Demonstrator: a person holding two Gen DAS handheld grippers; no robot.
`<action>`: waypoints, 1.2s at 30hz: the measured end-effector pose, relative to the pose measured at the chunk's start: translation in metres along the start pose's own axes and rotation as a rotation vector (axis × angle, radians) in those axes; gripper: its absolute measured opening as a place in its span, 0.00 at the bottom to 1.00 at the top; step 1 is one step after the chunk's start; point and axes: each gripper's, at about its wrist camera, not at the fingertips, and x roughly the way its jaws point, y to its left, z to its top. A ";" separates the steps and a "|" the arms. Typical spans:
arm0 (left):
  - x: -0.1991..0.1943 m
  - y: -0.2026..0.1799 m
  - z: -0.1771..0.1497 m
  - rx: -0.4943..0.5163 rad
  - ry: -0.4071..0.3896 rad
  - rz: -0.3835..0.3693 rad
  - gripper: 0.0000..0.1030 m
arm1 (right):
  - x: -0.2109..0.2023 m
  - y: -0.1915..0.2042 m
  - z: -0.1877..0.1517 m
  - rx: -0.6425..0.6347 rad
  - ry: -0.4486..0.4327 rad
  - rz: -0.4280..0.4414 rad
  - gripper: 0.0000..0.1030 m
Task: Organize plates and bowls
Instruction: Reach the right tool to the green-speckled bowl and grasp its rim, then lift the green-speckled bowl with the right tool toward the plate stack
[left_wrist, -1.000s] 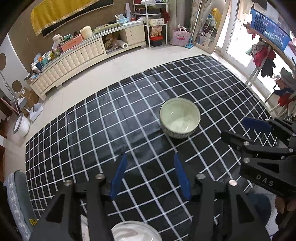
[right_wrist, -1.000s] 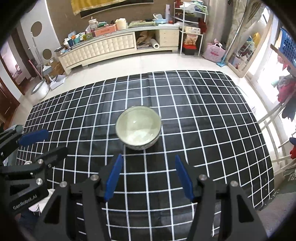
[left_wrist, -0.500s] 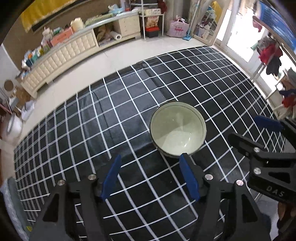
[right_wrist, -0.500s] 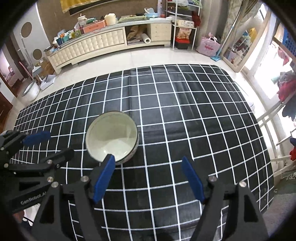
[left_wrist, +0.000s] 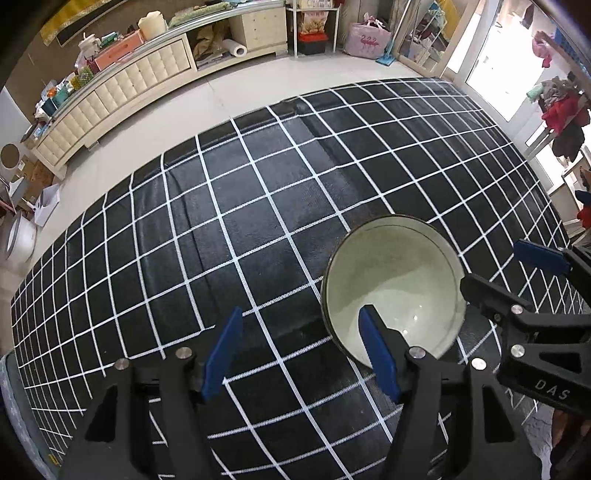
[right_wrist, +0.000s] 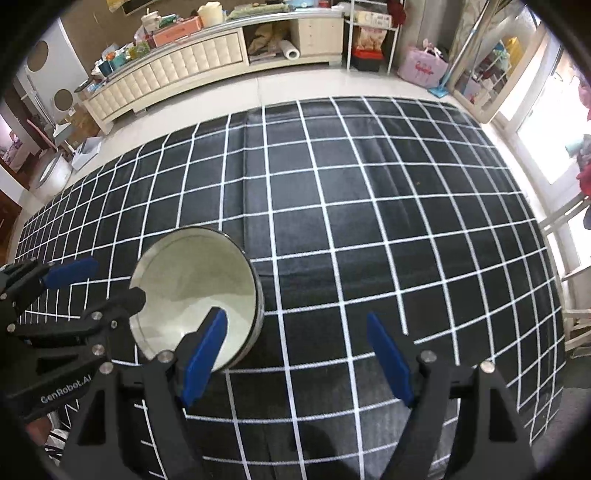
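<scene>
i see one pale green ceramic bowl with a dark rim (left_wrist: 393, 284) sitting upright on the black cloth with a white grid (left_wrist: 258, 206), in the lower right of the left wrist view and the lower left of the right wrist view (right_wrist: 195, 291). my left gripper (left_wrist: 301, 352) has its blue-padded fingers spread wide and holding nothing; its right fingertip (left_wrist: 373, 343) overlaps the near rim of the bowl in the frame, while the other pad is over bare cloth at lower centre. whether that tip touches the rim i cannot tell. my right gripper (right_wrist: 295, 354) is likewise spread wide and empty, its left fingertip (right_wrist: 208, 341) lying over the bowl's near right edge and its other pad well apart over the cloth (right_wrist: 369, 221). each gripper shows in the other's view, flanking the bowl: the right one at the right edge of the left wrist frame (left_wrist: 515, 277), the left one at the left edge of the right wrist frame (right_wrist: 103, 282). a long cream tufted cabinet (right_wrist: 177, 66), its top crowded with small items, runs along the upper left of both frames.
</scene>
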 end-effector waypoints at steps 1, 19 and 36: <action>0.002 0.000 0.001 0.003 0.003 0.004 0.61 | 0.002 0.002 0.001 0.000 0.005 0.000 0.79; 0.037 -0.003 0.003 0.050 0.054 0.001 0.51 | 0.021 0.011 0.000 -0.025 0.043 0.027 0.56; 0.042 -0.028 0.000 0.087 0.057 -0.030 0.15 | 0.021 0.021 0.000 0.006 0.029 0.128 0.14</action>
